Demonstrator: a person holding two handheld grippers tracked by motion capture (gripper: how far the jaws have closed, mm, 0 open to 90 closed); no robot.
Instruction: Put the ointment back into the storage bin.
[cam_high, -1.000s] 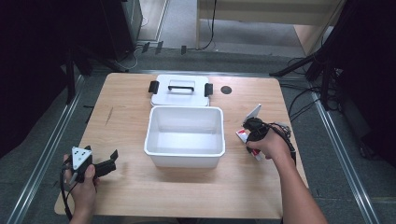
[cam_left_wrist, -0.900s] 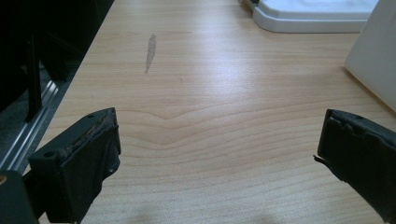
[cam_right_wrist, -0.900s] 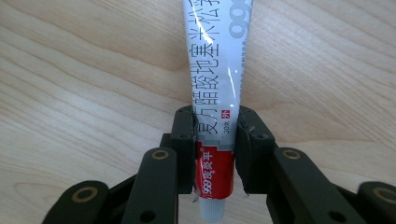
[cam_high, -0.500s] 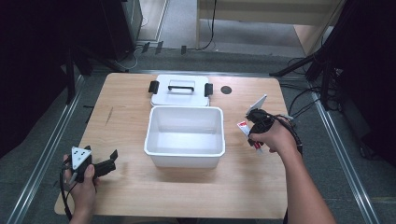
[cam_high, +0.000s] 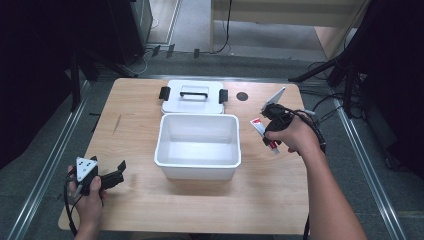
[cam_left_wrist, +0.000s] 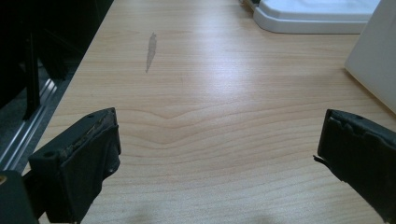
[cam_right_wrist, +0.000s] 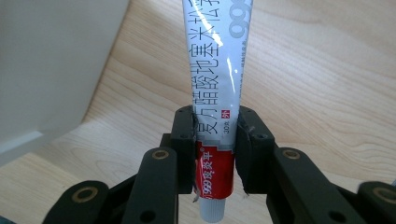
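Lifting the tube off the table, our right gripper has carried it up beside the empty white bin, jaws clamped near the red cap end; "999" and "30" read clearly. Our left gripper idles wide apart, lid lying beyond.

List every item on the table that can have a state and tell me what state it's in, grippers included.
White bin: open, looks empty, upright on the table.
Lid: off, lying flat behind the bin.
Tube: clamped near its cap end, held off the table right of the bin.
Right gripper: shut on the tube.
Left gripper: open, holding nothing.
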